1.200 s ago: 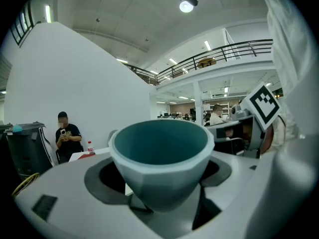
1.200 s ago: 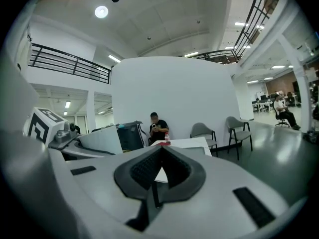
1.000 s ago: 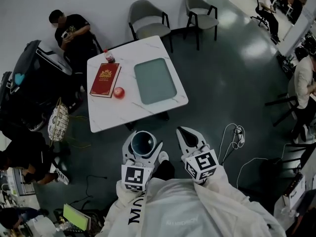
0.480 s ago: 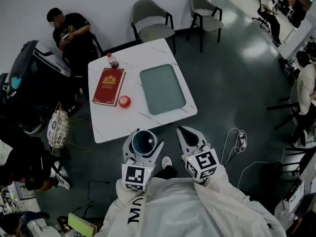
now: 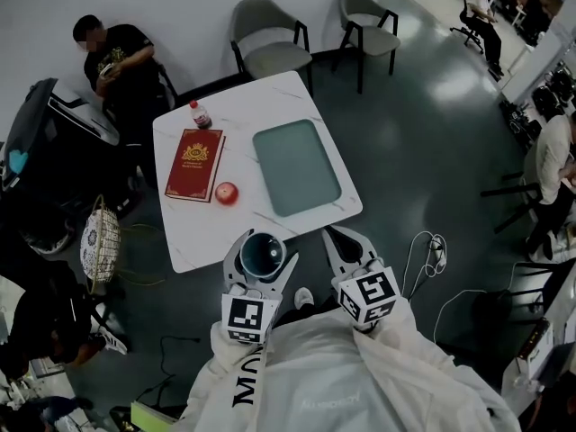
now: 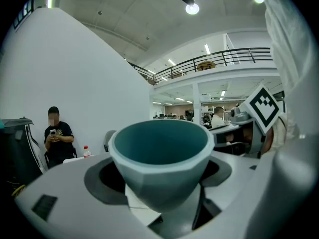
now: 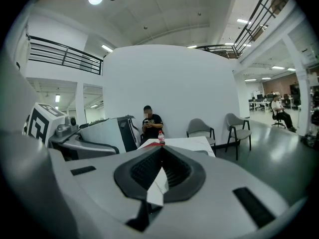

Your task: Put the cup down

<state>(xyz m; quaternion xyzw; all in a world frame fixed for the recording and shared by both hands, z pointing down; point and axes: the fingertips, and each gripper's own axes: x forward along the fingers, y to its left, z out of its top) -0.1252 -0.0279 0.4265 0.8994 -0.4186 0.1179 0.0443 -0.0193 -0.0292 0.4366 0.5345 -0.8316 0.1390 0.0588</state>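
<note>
Near table point(image 5: 270, 97) edge: left claw point(image 5: 263, 264) clamped on cup point(image 6: 159, 156), base hidden; right claw point(image 5: 337, 241) closed, empty.

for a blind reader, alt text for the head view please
From above, the left gripper holds an upright teal cup near the edge of a white table, the right gripper shut and empty beside it. The table holds a tray, red book, apple and bottle.

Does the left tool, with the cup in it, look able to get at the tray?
Probably yes: the left tool, shut on the cup, is at the table's near edge, and nothing stands between it and the tray.
</note>
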